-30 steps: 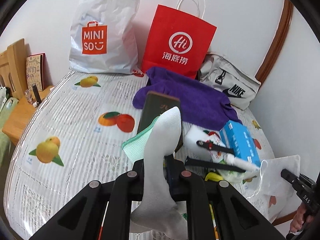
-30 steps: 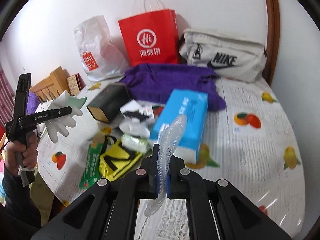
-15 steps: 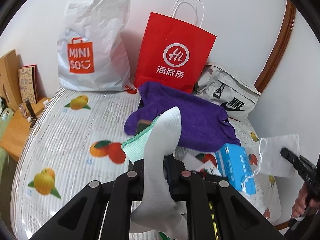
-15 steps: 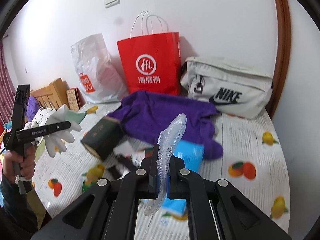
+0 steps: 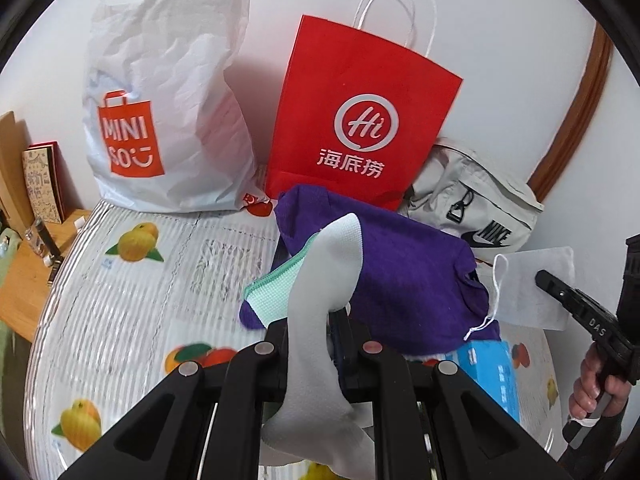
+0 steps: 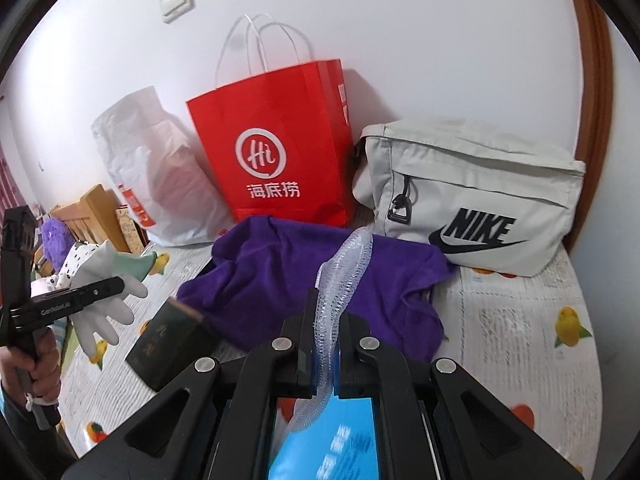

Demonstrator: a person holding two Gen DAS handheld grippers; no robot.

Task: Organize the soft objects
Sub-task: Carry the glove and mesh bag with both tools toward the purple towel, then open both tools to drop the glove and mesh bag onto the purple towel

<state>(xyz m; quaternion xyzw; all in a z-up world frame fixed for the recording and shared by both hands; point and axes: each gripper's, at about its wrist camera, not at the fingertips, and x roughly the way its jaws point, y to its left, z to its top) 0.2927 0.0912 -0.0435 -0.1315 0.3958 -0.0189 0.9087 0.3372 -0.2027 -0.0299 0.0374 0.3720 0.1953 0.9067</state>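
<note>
Left gripper is clamped on a white knit glove with mint-green cuff, held above the counter. Right gripper pinches a thin white face mask edge-on. Both are raised near the red paper bag, probably the drop-off point.

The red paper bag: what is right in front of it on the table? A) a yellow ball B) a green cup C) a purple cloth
C: the purple cloth lies bunched on the table at the foot of the red paper bag.
</note>
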